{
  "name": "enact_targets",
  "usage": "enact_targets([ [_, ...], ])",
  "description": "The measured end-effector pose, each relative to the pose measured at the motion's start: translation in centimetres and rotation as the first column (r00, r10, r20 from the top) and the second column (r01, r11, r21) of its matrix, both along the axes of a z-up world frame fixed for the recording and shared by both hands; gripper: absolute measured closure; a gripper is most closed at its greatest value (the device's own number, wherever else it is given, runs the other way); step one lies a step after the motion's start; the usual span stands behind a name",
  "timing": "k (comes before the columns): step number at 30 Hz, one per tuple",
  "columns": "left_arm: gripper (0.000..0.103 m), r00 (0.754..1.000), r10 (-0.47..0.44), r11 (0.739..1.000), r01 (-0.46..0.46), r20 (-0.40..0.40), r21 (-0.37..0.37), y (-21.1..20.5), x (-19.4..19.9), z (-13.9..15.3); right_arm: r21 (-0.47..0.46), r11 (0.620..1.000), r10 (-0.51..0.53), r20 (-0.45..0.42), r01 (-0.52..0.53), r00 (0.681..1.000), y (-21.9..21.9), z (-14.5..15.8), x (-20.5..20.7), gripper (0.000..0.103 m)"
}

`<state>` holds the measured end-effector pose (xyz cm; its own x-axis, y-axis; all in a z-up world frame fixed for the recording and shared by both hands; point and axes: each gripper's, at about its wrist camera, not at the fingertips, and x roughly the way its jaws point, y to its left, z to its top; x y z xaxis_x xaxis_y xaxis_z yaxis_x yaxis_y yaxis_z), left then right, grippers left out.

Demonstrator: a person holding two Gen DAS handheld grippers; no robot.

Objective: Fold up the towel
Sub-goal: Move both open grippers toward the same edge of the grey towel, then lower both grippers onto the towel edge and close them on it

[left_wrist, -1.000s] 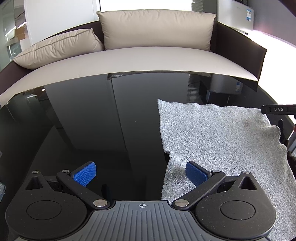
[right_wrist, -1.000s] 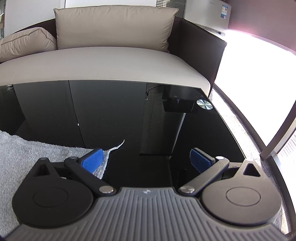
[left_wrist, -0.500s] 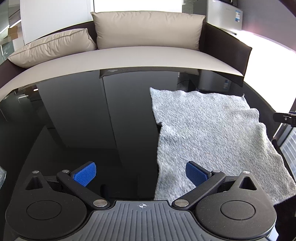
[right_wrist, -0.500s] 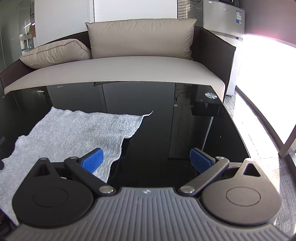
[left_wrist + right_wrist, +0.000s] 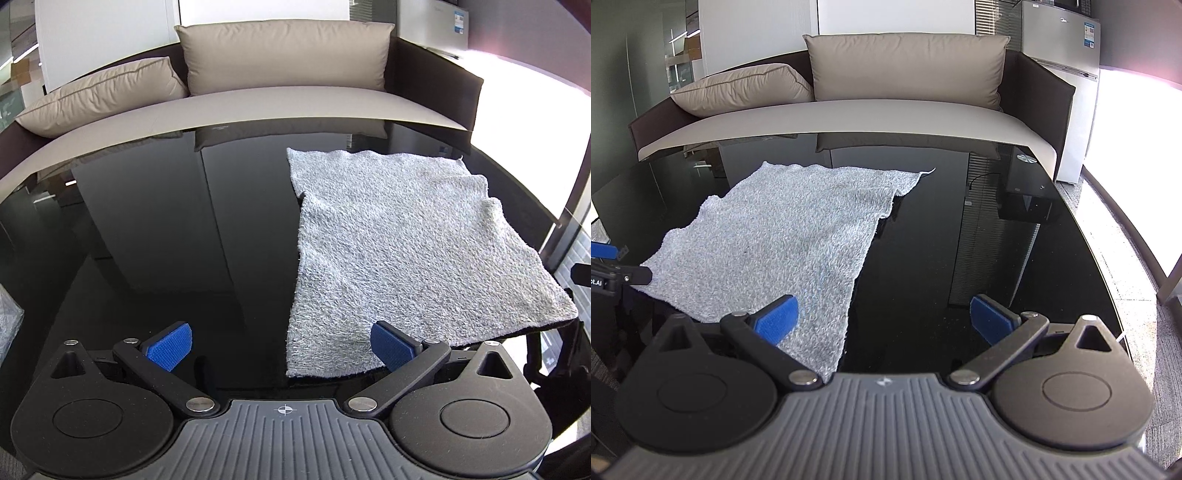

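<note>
A glossy black table (image 5: 155, 229) fills the foreground in both wrist views, its dark top mirroring the wall panels and furniture behind it. Along its far edge runs a sofa (image 5: 849, 114) with a pale beige seat and a dark brown frame; a loose beige cushion (image 5: 103, 96) lies at the left end, and a larger back cushion (image 5: 284, 55) stands upright in the middle. To the right of the sofa stands a silver refrigerator (image 5: 1060, 44), with bright daylight washing out the floor beyond it. A small black box (image 5: 1025, 203) shows dimly through the dark table top near the right edge in the right wrist view; what it is cannot be told.

The left gripper (image 5: 280, 349) hovers low over the near edge of the table with its blue-padded fingers (image 5: 170, 345) spread wide and holding nothing; its right pad sits above the towel's near left part. The light grey towel (image 5: 406, 251) lies on the table in front of the sofa, rumpled rather than square, with a narrower layer showing along its far edge and its near right corner reaching the table's rim. The right gripper (image 5: 882, 319) is likewise wide open and empty, its left pad (image 5: 775, 317) over the towel's near right part and its other pad over bare table.
</note>
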<state>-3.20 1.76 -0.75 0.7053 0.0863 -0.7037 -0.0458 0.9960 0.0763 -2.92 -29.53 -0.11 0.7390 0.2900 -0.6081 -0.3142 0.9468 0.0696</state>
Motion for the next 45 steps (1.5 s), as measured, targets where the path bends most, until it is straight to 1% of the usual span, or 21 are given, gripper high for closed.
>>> enact_targets([
  [7, 0.001, 1.0, 0.0, 1.0, 0.0, 0.014, -0.01, -0.2, -0.6, 0.0, -0.019, 0.999, 0.03, -0.016, -0.03, 0.999, 1.0, -0.6, -1.6, 0.001],
  [18, 0.001, 1.0, 0.008, 1.0, -0.008, 0.015, -0.016, -0.3, -0.9, -0.1, -0.02, 0.999, 0.05, -0.021, -0.05, 0.999, 1.6, -0.8, -2.2, 0.002],
  [19, 0.001, 1.0, 0.007, 1.0, -0.007, 0.016, -0.017, -0.4, -1.0, -0.1, -0.019, 0.998, 0.052, -0.023, -0.053, 0.998, 1.7, -0.9, -2.2, 0.003],
  [21, 0.001, 1.0, 0.003, 1.0, -0.002, 0.017, -0.017, -0.5, -0.9, -0.1, -0.019, 0.998, 0.057, -0.026, -0.057, 0.998, 1.7, -0.9, -2.2, 0.01],
  [26, 0.001, 1.0, -0.011, 1.0, 0.012, 0.011, -0.014, -0.8, -0.9, -0.3, -0.023, 0.998, 0.053, -0.051, -0.054, 0.997, 1.8, -1.3, -1.9, 0.013],
  [30, 0.001, 1.0, -0.011, 1.0, 0.011, 0.006, -0.025, -0.6, -0.8, -0.4, -0.02, 0.998, 0.055, -0.068, -0.056, 0.996, 1.7, -1.6, -1.8, 0.02],
  [33, 0.001, 1.0, -0.014, 0.999, 0.014, 0.004, -0.032, -0.6, -0.8, -0.5, -0.026, 0.998, 0.055, -0.062, -0.056, 0.997, 1.7, -1.6, -1.8, 0.025],
  [38, 0.012, 0.999, -0.034, 0.999, 0.034, 0.002, -0.037, -0.8, -0.7, -0.6, -0.022, 0.998, 0.061, -0.053, -0.062, 0.997, 1.7, -1.6, -1.8, 0.034],
  [41, 0.016, 0.999, -0.042, 0.998, 0.042, 0.008, -0.042, -0.9, -0.8, -0.7, -0.042, 0.995, 0.091, -0.041, -0.093, 0.995, 2.1, -1.6, -2.1, 0.044],
  [45, 0.03, 0.998, -0.067, 0.996, 0.068, 0.018, -0.053, -1.0, -1.0, -0.6, -0.055, 0.992, 0.111, -0.031, -0.113, 0.993, 2.4, -1.5, -2.2, 0.058],
])
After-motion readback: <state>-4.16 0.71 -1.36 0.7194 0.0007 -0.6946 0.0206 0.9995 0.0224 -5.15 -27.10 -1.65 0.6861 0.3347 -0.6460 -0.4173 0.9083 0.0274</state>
